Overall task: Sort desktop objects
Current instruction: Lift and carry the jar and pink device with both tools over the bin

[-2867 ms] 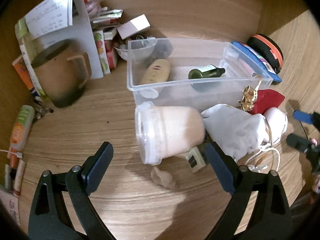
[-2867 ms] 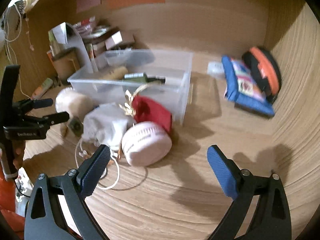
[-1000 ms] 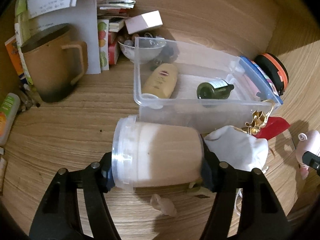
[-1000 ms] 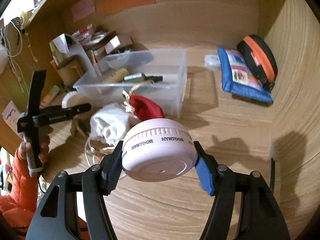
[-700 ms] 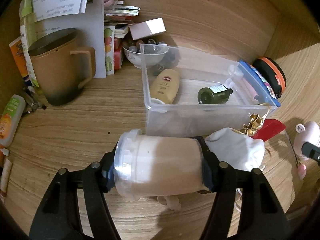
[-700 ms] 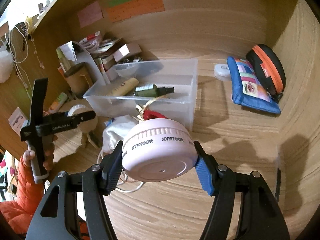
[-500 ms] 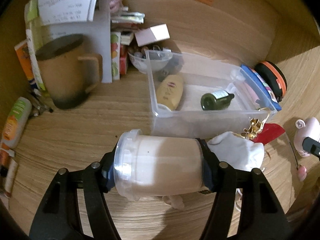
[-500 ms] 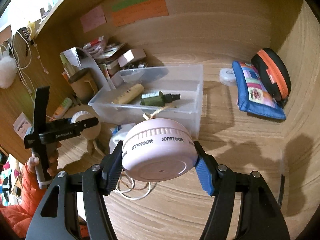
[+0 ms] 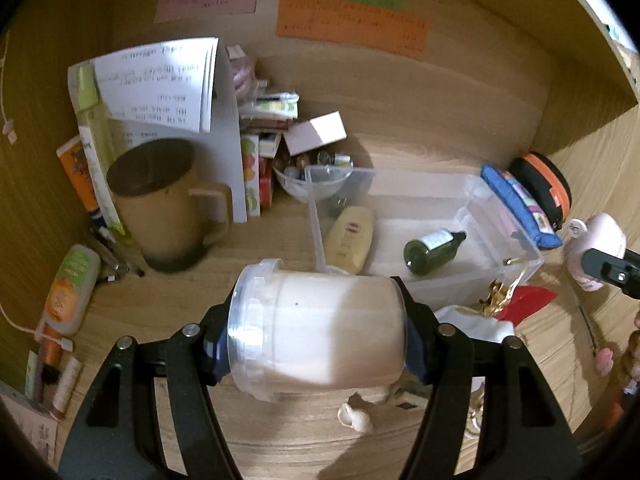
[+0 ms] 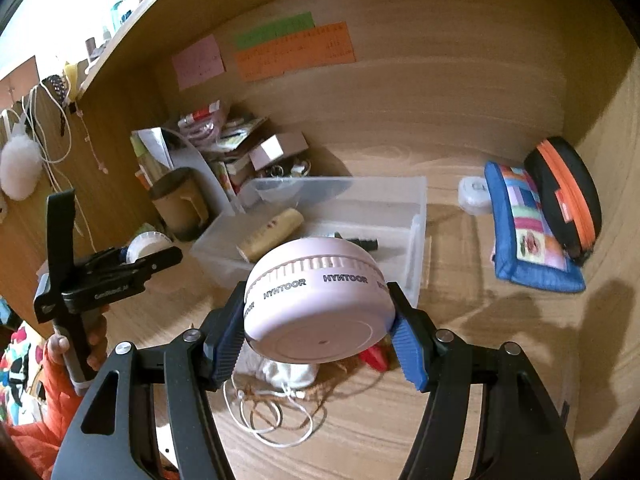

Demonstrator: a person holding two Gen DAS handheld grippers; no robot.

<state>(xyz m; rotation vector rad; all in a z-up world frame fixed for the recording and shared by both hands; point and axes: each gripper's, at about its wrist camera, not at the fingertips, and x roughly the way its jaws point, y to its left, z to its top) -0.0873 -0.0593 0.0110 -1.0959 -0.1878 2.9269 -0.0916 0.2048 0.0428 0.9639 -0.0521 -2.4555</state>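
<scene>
1. Left gripper [image 9: 316, 344] is clamped on the translucent round plastic tub with the clear lid [image 9: 318, 330], tub lying sideways, lid end to the left, lifted above the wooden desk [image 9: 168, 304] just near of the clear rectangular plastic bin [image 9: 500, 220]

2. Right gripper [image 10: 320, 336] is squeezed tight on the pale pink round HYNTOOR device [image 10: 316, 300], flat underside facing the camera, held in the air over the white drawstring pouch [image 10: 280, 372] and the tangle of white cord [image 10: 272, 416]

3. Inside the bin, a cream squeeze bottle [image 9: 352, 236] lies at the left end and a dark green glass bottle [image 9: 428, 246] sits mid-floor; the open floor looks to be at the right end and along the near wall

4. My call for the tub: carry it forward over the near wall, clear the rim fully, then lower onto bare floor, since it looks likely to roll if released on its side

5. For the pink device: go in one at a time so the two grippers don't collide above the bin, and set it flat side down

6. Risk to watch: the gold and red trinket [image 9: 504, 300] rests by the bin's near right corner, so a low approach could drag it
</scene>
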